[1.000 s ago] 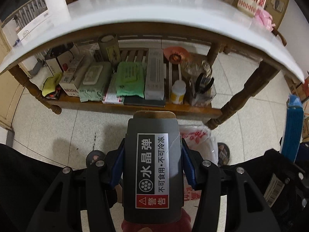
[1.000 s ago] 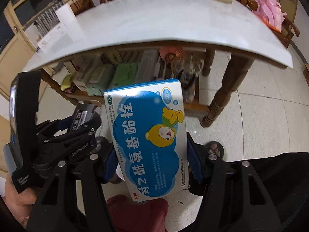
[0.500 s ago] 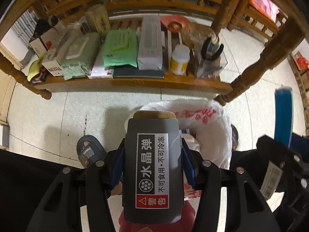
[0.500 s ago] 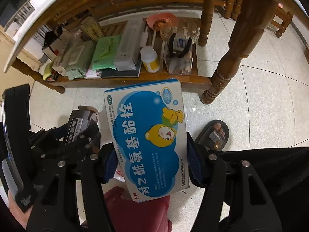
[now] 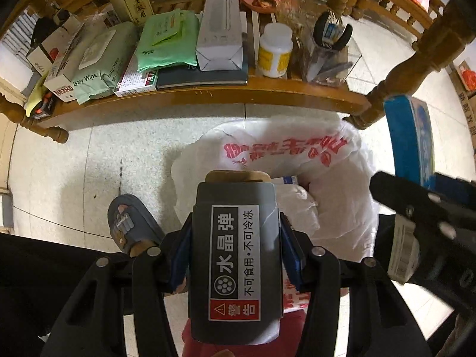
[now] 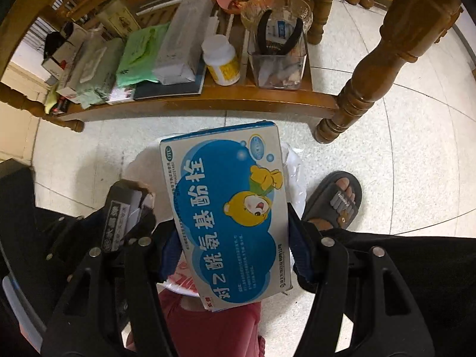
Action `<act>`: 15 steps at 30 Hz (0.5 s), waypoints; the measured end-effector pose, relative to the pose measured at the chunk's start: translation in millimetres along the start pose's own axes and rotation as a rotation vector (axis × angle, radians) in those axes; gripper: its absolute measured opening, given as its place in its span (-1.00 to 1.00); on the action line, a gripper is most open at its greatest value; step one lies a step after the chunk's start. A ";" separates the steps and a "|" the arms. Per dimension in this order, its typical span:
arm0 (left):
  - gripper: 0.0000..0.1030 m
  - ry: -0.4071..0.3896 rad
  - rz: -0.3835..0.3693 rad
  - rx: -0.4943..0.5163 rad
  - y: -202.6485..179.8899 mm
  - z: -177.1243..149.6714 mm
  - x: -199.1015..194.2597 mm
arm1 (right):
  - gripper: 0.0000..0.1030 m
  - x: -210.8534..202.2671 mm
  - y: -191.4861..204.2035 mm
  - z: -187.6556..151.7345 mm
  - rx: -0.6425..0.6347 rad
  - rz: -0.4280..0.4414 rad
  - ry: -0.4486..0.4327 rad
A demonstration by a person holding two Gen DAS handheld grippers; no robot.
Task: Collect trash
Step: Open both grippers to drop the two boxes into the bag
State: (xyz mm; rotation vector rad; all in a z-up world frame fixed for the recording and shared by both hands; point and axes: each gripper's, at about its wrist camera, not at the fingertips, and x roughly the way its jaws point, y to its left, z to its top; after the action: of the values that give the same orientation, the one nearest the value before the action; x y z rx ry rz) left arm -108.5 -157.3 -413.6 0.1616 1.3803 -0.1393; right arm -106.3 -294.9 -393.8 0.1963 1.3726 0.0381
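In the left wrist view, the left gripper (image 5: 235, 255) has its jaws about half open and clamped on the sides of a grey box (image 5: 235, 253), whose long axis runs along the fingers toward twelve o'clock, its far end hanging over a white plastic bag (image 5: 333, 172) on the tiled floor (image 5: 74, 172); a blue box (image 5: 410, 139) stands at three o'clock, and a sandalled foot (image 5: 128, 223) sits at nine. In the right wrist view, the right gripper (image 6: 229, 247) is likewise about half open and gripping the blue box (image 6: 229, 214) by its long edges, its long axis pointing toward twelve o'clock with a slight lean toward eleven, above the bag (image 6: 293, 172); the grey box (image 6: 125, 211) shows at nine o'clock, and a cluttered wooden shelf (image 6: 208, 98) crosses the top.
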 end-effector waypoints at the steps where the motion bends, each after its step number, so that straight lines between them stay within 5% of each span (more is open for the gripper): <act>1: 0.00 0.003 0.002 0.000 -0.4 -0.7 2.7 | 0.17 5.8 -2.0 0.9 0.009 0.001 0.008; 15: 0.00 0.042 0.007 0.007 -3.3 -4.8 34.1 | 0.20 50.9 -0.3 5.3 0.015 -0.029 0.077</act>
State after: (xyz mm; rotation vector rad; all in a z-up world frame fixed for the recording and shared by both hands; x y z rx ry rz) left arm -107.5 -159.7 -448.1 0.1763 1.4207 -0.1358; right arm -91.1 -288.6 -442.2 0.1888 1.4523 0.0112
